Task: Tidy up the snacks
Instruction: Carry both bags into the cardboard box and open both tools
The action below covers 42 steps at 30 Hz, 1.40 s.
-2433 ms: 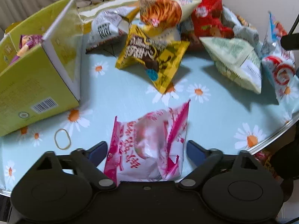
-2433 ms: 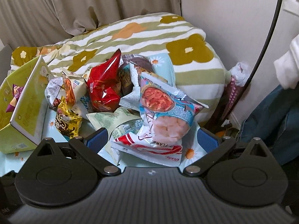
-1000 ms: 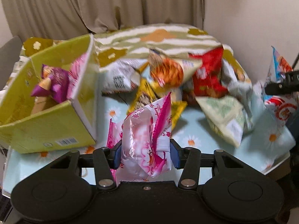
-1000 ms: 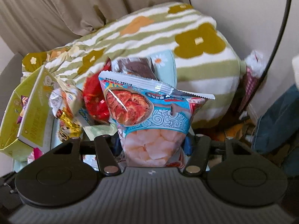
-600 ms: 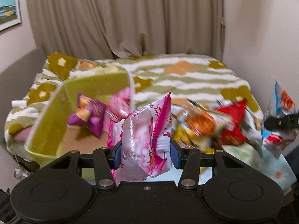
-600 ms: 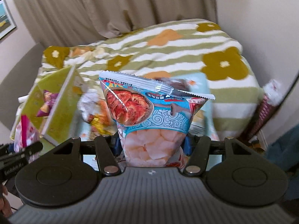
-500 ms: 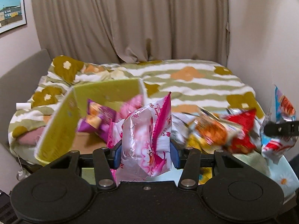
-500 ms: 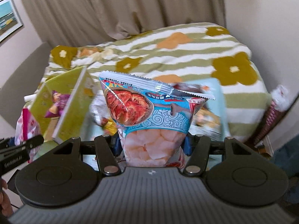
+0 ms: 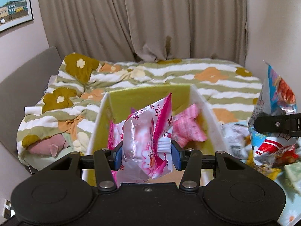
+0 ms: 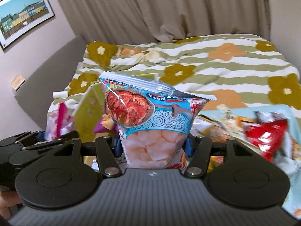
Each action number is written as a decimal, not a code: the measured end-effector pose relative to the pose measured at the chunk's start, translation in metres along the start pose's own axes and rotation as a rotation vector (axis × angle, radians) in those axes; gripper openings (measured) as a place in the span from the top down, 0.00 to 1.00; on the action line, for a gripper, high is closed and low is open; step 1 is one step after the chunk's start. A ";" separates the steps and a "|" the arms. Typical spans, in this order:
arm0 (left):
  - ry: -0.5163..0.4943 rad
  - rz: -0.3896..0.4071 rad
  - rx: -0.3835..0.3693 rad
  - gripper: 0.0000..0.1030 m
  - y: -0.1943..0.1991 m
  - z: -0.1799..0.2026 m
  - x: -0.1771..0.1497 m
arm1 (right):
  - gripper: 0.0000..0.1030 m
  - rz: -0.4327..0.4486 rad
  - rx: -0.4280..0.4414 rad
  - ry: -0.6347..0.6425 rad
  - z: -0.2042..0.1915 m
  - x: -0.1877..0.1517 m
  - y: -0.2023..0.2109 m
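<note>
My left gripper (image 9: 146, 155) is shut on a pink and white snack bag (image 9: 148, 137) and holds it over the open yellow-green cardboard box (image 9: 150, 94). Another pink bag (image 9: 188, 127) lies inside the box. My right gripper (image 10: 153, 146) is shut on a blue bag of prawn crackers (image 10: 152, 116), held upright to the right of the box (image 10: 88, 109). That blue bag also shows at the right edge of the left wrist view (image 9: 276, 109). The left gripper with its pink bag (image 10: 58, 124) shows at the left of the right wrist view.
A heap of snack bags lies on the daisy-print table at the right, among them a red bag (image 10: 267, 133). A bed with a striped floral blanket (image 9: 131, 75) stands behind the table. Curtains (image 9: 143, 18) hang behind it.
Both grippers closed on their bags and lifted them off the table. Both have swung left, and the pink bag now hangs over the box opening.
</note>
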<state>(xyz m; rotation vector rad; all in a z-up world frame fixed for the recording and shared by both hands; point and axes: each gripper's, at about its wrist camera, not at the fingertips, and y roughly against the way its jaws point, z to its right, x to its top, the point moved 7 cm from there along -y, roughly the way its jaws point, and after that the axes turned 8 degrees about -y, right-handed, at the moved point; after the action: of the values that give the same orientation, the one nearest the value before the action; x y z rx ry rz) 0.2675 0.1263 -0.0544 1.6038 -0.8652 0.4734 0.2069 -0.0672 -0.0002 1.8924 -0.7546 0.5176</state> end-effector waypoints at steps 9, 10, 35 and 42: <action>-0.062 -0.118 -0.112 0.47 -0.061 -0.018 -0.024 | 0.29 -0.073 -0.050 -0.024 -0.056 -0.005 -0.070; -0.069 -0.126 -0.120 0.47 -0.065 -0.018 -0.027 | 0.29 -0.079 -0.062 -0.029 -0.058 -0.007 -0.077; 0.105 -0.124 -0.058 0.00 -0.022 -0.061 -0.041 | 0.31 -0.178 0.011 0.106 -0.095 -0.007 -0.123; 0.148 -0.150 -0.031 0.00 -0.022 -0.071 -0.053 | 0.22 -0.265 -0.002 0.125 -0.086 -0.028 -0.150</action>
<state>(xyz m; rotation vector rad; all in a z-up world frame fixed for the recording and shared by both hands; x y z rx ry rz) 0.2610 0.2095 -0.0909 1.5715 -0.6333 0.4633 0.2896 0.0661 -0.0792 1.9025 -0.4146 0.4612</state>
